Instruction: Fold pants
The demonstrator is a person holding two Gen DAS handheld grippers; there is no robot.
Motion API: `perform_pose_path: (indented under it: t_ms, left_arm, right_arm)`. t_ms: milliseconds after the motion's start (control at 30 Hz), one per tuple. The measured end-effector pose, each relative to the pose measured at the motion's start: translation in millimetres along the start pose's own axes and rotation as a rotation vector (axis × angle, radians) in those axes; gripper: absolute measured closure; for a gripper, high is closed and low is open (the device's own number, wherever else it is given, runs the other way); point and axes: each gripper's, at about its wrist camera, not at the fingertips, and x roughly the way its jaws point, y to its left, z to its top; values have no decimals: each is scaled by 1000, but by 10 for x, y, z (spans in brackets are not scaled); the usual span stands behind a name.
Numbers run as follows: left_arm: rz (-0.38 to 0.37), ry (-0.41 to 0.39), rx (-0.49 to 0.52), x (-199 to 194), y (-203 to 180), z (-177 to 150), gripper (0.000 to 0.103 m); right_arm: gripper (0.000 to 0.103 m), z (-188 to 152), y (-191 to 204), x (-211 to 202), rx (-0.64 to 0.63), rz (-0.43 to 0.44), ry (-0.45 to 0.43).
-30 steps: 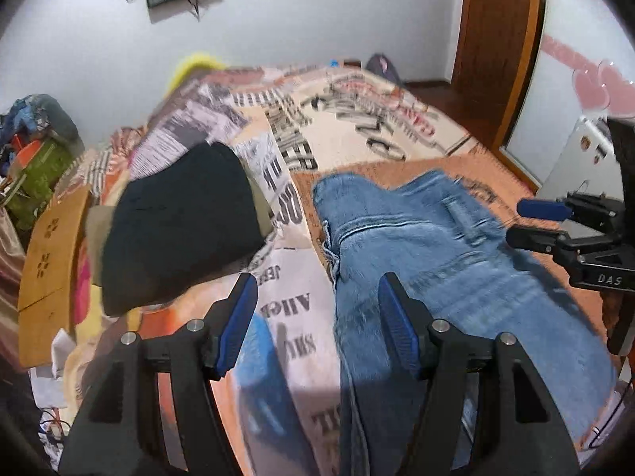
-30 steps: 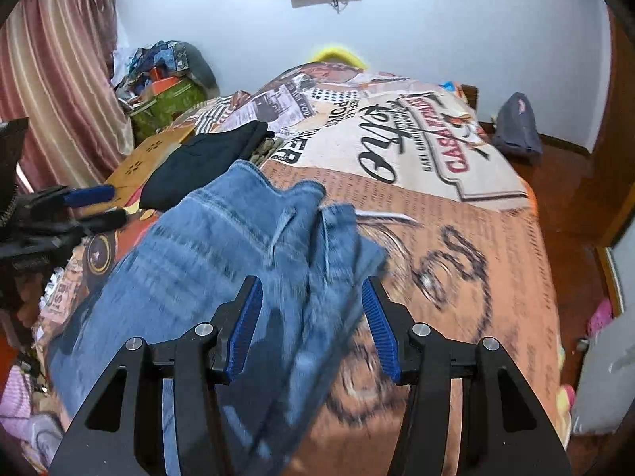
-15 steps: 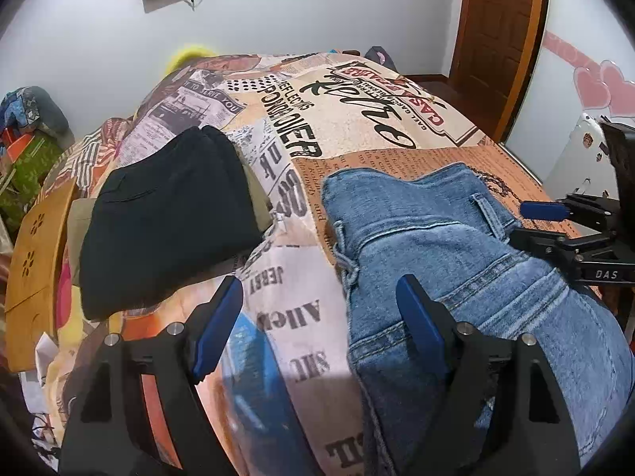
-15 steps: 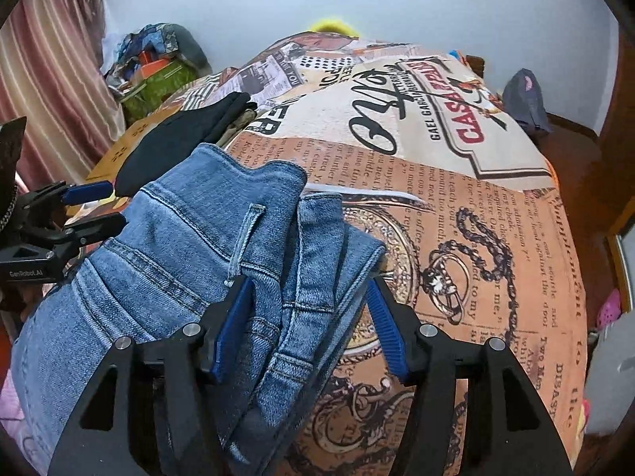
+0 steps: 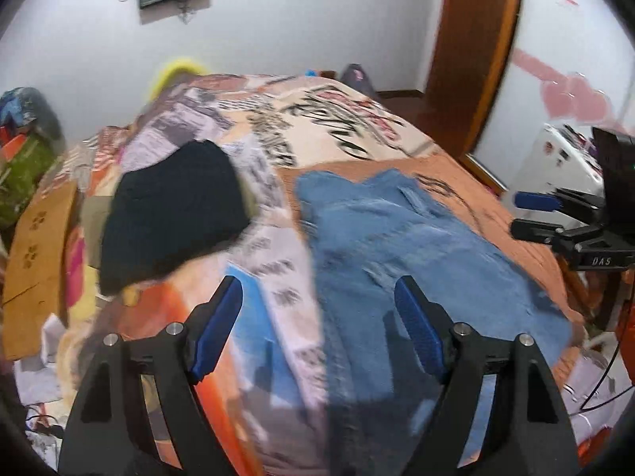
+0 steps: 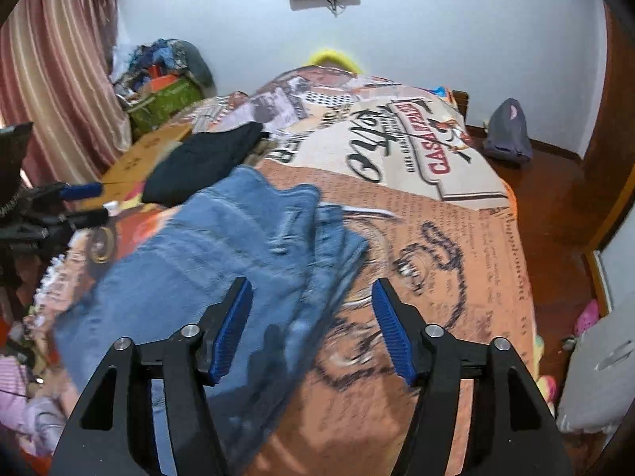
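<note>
The jeans (image 5: pixel 416 246) lie folded on the bed (image 5: pixel 357 135), on the orange patch of the printed cover, with the waistband toward the far wall and the folded bulk running back toward the near edge. In the right wrist view their layers sit stacked and slightly offset at the right side, which suggests one fold is already laid and the cloth has been set down to rest flat.

The left gripper (image 5: pixel 317 317) hangs above the jeans' left edge, its jaws well apart and holding nothing; one blue pad is over the cover, the other over the denim. The right gripper (image 6: pixel 313 325) hovers over the jeans' right edge, and its jaws have just been opening; nothing is between the pads, the cloth lying below them, not pinched. Both pairs of jaws point down at a slant, straddling opposite edges, probably so each can take a side for the next fold or draw clear of a finished one; which, I cannot tell.

A black garment (image 5: pixel 174 210), also folded, lies just left of the jeans and apart from them, likely a finished piece kept aside.
</note>
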Motion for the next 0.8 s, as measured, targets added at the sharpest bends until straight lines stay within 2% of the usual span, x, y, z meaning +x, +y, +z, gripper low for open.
perform_pose_path:
  t_ms: [33, 100, 200, 233, 267, 433, 667, 800]
  left_arm:
    - [-17, 16, 3, 25, -75, -38, 23]
    - [-39, 48, 1, 78, -161, -96, 22]
    - [-58, 90, -12, 186, -224, -194, 21]
    - [-69, 93, -34, 210, -204, -218, 18]
    - [-82, 94, -55, 229, -179, -234, 16]
    - [-187, 188, -158, 467, -27, -224, 11]
    - [-278, 273, -190, 724, 9, -140, 7]
    - [-346, 347, -207, 896, 76, -97, 4]
  right_arm:
    - [29, -31, 66, -17, -3, 3, 1]
    - [25, -65, 124, -20, -7, 6, 4]
    - [24, -163, 248, 24, 4, 35, 33]
    - [24, -221, 259, 110, 37, 60, 69]
    - [24, -221, 259, 110, 37, 60, 69]
    - [21, -356, 117, 373, 145, 124, 167]
    - [16, -368, -9, 573, 202, 202, 210]
    - [9, -353, -50, 673, 209, 238, 234]
